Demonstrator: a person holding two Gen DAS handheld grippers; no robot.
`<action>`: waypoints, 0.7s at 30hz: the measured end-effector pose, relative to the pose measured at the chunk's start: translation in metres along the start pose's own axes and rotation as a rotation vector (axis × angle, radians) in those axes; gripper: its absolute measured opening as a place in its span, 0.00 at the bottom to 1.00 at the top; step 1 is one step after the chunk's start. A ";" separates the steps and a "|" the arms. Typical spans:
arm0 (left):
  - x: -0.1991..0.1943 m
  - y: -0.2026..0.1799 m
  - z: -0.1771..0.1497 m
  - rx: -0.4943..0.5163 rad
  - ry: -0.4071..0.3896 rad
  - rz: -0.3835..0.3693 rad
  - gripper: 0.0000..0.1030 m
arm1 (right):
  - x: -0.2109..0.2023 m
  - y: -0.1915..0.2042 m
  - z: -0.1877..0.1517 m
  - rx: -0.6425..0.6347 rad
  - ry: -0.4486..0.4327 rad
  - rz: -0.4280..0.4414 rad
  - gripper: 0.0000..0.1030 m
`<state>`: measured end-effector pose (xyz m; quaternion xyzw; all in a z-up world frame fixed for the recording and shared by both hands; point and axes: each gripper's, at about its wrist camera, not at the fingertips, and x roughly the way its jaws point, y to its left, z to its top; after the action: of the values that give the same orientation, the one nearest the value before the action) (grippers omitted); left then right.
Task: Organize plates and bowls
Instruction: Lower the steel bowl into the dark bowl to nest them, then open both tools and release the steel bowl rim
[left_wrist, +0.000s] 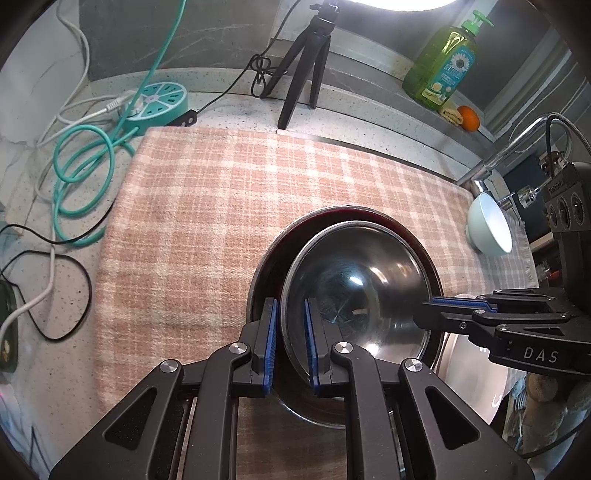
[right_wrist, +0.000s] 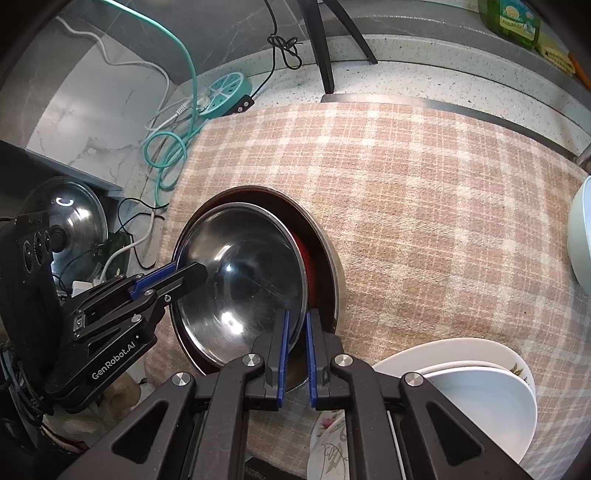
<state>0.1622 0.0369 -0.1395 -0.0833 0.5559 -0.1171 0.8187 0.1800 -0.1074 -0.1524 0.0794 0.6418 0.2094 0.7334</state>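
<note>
A shiny steel bowl (left_wrist: 354, 288) sits tilted inside a larger steel bowl with a dark red inside (left_wrist: 295, 236) on the plaid cloth (left_wrist: 207, 206). My left gripper (left_wrist: 290, 345) straddles the steel bowl's left rim, one blue pad on each side, with a small gap. My right gripper (right_wrist: 295, 354) straddles the bowl's (right_wrist: 240, 280) right rim the same way. Each gripper shows in the other's view, closed on the rim. A pale blue bowl (left_wrist: 489, 225) lies on its side at the far right. White plates (right_wrist: 480, 398) are stacked at the near right.
A tripod (left_wrist: 306, 66), a teal power strip (left_wrist: 159, 103) with coiled cables, a green soap bottle (left_wrist: 443, 62), an orange (left_wrist: 468, 118) and a tap (left_wrist: 517, 147) line the back. A pot lid (right_wrist: 74, 221) sits to the left of the cloth.
</note>
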 end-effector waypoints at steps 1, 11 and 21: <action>0.000 0.000 0.000 0.004 0.001 0.003 0.12 | 0.001 0.000 0.000 0.000 0.004 0.000 0.09; 0.003 -0.007 0.004 0.045 0.005 0.025 0.12 | 0.004 0.003 0.001 -0.001 0.015 -0.021 0.11; 0.004 -0.011 0.006 0.079 0.027 0.035 0.15 | 0.005 0.007 0.001 -0.018 0.026 -0.056 0.15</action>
<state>0.1679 0.0255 -0.1379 -0.0396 0.5632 -0.1257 0.8157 0.1804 -0.0992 -0.1539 0.0523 0.6515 0.1956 0.7312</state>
